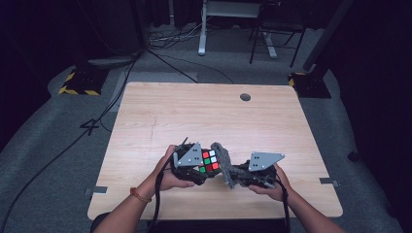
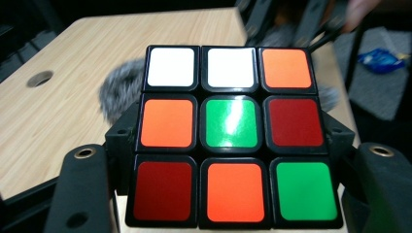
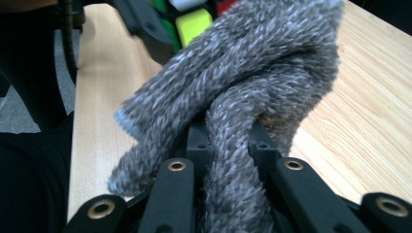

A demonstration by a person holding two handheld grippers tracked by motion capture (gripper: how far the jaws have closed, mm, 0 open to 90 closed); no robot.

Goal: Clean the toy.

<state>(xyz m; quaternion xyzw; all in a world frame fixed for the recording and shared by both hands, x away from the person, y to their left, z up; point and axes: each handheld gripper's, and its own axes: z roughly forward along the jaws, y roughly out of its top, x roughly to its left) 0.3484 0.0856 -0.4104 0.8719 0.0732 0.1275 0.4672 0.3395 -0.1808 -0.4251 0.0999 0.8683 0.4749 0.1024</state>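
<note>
Cube (image 1: pixel 209 160), three-by-three puzzle type, is sitting clamped between the jaws of the left gripper (image 1: pixel 206 170), raised just above the near middle of the table (image 1: pixel 204 111). In the left gripper view the cube (image 2: pixel 232 136) is presenting a mixed face (white, orange, green and dark red tiles, green at centre), with a black jaw pressing each side.

Cloth (image 1: pixel 224 165), grey and fuzzy, is being pinched by the right gripper (image 1: pixel 232 175), whose jaws are standing narrow on a bunched fold; in the right gripper view the cloth (image 3: pixel 252 82) is rising from between them. The cloth is lying against the cube's right side.

Hands are holding both grippers close together, left hand (image 1: pixel 170 174) and right hand (image 1: pixel 274 187) near the table's near edge.
</note>
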